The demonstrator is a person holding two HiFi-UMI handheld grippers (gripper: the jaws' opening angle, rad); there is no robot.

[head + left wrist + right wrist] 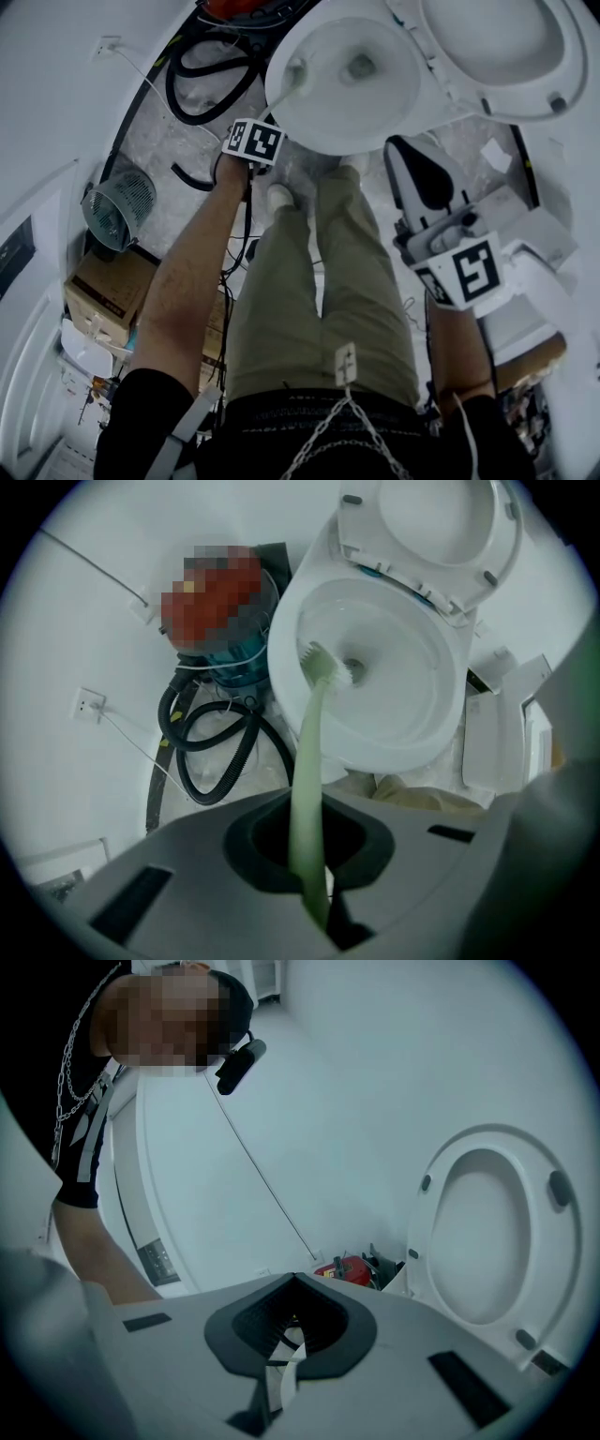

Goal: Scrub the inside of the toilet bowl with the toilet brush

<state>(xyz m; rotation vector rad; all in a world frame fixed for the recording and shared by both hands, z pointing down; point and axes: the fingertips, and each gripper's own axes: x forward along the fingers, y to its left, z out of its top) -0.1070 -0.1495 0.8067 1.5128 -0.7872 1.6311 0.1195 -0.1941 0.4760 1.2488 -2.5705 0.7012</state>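
The white toilet bowl [319, 122] stands open ahead of me, its seat and lid [506, 47] raised. My left gripper [267, 122] is shut on the pale green handle [307, 761] of the toilet brush. The brush head [328, 666] is down inside the bowl [412, 733], against the left wall near the drain [361, 66]. In the left gripper view the handle runs straight out between the jaws of that gripper [314, 897]. My right gripper [412, 169] hovers right of the bowl, apart from it, shut with nothing held. Its own view faces the raised seat [487, 1232] and the wall, its gripper [281, 1372] low in the picture.
A black corrugated hose [202, 89] coils on the floor left of the bowl, beside a red and teal vacuum [234, 644]. A white mesh basket [120, 202] and a cardboard box [108, 286] sit at the left. The person's legs [319, 281] stand right before the bowl.
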